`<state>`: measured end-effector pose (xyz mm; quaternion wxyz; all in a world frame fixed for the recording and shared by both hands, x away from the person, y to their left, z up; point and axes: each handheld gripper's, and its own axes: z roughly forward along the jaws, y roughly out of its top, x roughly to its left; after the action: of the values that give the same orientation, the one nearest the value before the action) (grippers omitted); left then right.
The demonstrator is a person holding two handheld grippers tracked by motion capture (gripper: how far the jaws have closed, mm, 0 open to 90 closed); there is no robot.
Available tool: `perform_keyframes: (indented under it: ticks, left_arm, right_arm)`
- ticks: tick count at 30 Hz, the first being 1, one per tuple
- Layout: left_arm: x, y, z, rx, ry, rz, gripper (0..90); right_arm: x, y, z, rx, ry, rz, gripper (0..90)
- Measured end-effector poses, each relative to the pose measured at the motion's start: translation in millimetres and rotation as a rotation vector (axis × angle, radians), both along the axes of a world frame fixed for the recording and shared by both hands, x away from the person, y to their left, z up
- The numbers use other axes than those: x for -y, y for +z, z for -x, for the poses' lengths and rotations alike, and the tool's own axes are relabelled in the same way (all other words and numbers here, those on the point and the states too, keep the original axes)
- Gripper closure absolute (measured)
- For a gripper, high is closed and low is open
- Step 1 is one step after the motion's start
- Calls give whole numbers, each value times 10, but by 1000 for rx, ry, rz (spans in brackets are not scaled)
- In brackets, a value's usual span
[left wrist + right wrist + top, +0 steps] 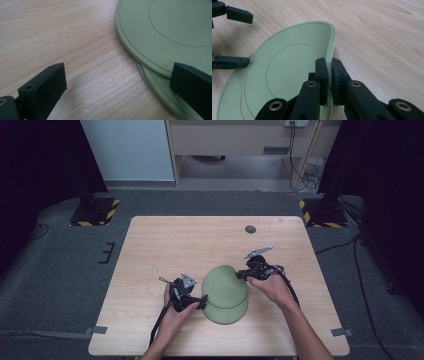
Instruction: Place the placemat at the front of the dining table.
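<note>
Two pale green plates lie stacked near the table's front middle. The upper plate point(224, 284) point(170, 27) point(287, 70) is tilted, with its right rim raised off the lower plate point(227, 314) point(165, 95). My right gripper point(241, 275) point(329, 65) is shut on that raised rim, one pad inside the rim and one outside. My left gripper point(200, 301) point(120, 75) point(239, 37) stands open at the stack's left edge. One of its jaws is over the plates' rims, the other over bare wood. Nothing is pinched between its pads.
The wooden table point(165, 245) has bare room at the left, right and far side. A small dark round spot point(250, 229) sits near the far edge. Grey tape point(98, 330) marks the front corners. Black stands with striped bases point(95, 210) flank the table on the floor.
</note>
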<state>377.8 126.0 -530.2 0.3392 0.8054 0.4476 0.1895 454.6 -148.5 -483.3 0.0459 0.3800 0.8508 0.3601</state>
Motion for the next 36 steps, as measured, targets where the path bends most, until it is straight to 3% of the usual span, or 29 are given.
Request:
perform_keyframes:
  ticks: [4, 11, 17, 31, 36]
  left_arm:
    - [-4, 3, 2, 2, -2, 4, 4]
    - [-33, 26, 6, 6, 2, -6, 20]
    - [-94, 45, -8, 7, 15, 2, 24]
    - [-272, 121, -73, 17, 50, 23, 26]
    - [-326, 87, -118, 8, 66, 2, 27]
  right_arm:
    - [4, 19, 5, 12, -6, 6, 858]
    - [60, 120, 15, 21, -20, -34, 859]
    - [115, 324, 22, 43, -21, -55, 859]
    - [125, 590, 13, 68, -16, -78, 860]
    - [102, 625, -19, 69, -14, -83, 860]
